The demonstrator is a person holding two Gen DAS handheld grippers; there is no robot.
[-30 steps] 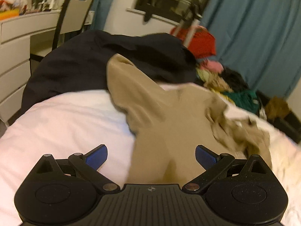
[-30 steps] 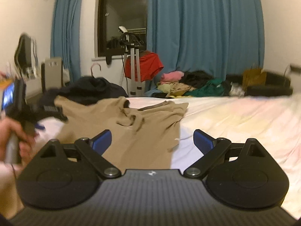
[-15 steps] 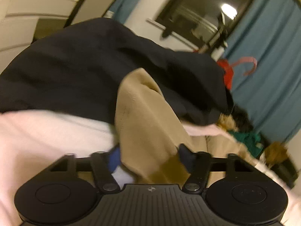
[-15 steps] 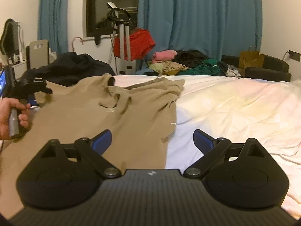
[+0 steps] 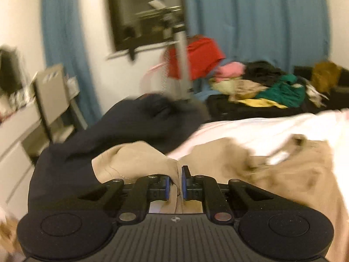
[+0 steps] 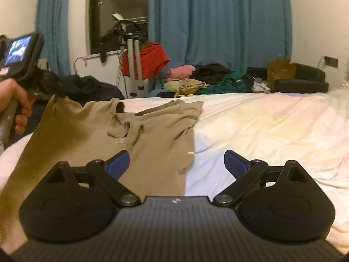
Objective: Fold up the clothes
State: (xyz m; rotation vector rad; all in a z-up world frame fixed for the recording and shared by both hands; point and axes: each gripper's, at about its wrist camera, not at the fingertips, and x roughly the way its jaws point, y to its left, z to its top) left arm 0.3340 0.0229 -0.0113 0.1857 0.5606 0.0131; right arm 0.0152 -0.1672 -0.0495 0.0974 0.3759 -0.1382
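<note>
A tan shirt (image 6: 139, 135) lies spread on the white bed (image 6: 261, 131), collar towards the far side. My left gripper (image 5: 180, 179) is shut on the tan shirt's (image 5: 135, 161) left sleeve edge and lifts it off the bed; in the right wrist view the left gripper (image 6: 52, 87) holds that corner raised at the left. My right gripper (image 6: 176, 163) is open and empty, low over the shirt's right hem near the bed's front.
A dark garment (image 5: 113, 135) lies at the bed's left far corner. A pile of clothes (image 6: 209, 80) and a stand with a red cloth (image 6: 148, 61) are behind the bed. A chair and white drawers (image 5: 17, 135) stand at the left.
My left gripper closed on the tan shirt's sleeve and lifted it, swinging to the right. My right gripper stayed open and moved slightly closer to the shirt.
</note>
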